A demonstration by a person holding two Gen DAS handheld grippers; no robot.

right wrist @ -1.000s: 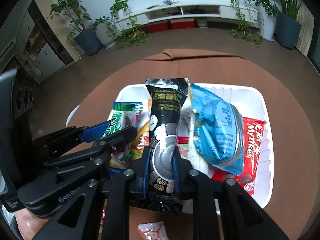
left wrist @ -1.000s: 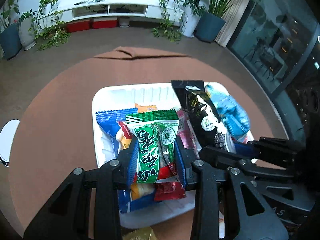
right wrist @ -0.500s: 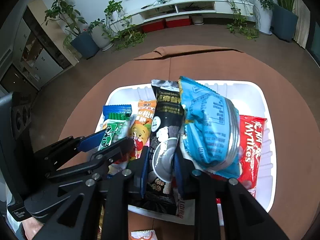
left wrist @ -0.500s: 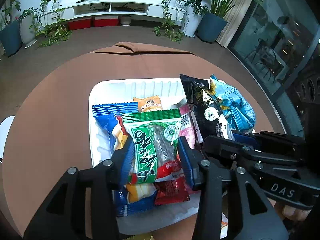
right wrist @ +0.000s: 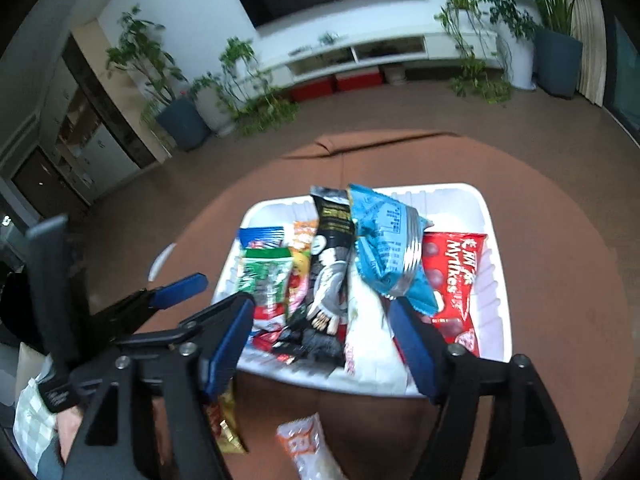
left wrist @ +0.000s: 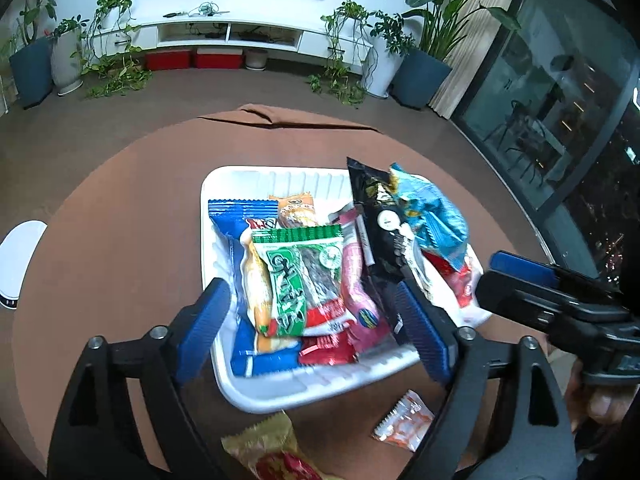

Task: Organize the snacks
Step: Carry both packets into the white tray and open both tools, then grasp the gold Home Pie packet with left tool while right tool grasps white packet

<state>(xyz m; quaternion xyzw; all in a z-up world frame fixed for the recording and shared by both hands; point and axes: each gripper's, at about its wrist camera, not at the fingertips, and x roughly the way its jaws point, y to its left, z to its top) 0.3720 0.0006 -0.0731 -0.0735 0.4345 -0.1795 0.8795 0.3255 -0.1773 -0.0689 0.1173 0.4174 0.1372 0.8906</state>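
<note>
Round brown bench point(left wrist: 120, 260) carrying white tray point(left wrist: 240, 176) at centre. Inside tray: blue packet point(right wrist: 384, 248) toward far right, black packet point(right wrist: 332, 264) beside it, green packet point(left wrist: 300, 276) over left half. Left gripper point(left wrist: 316, 332) over near rim of tray, jaws opening, green packet loose between. Right gripper point(right wrist: 320, 340) likewise opening, black packet released. Small orange sachet point(left wrist: 404, 426) on bench just outside near rim.
</note>
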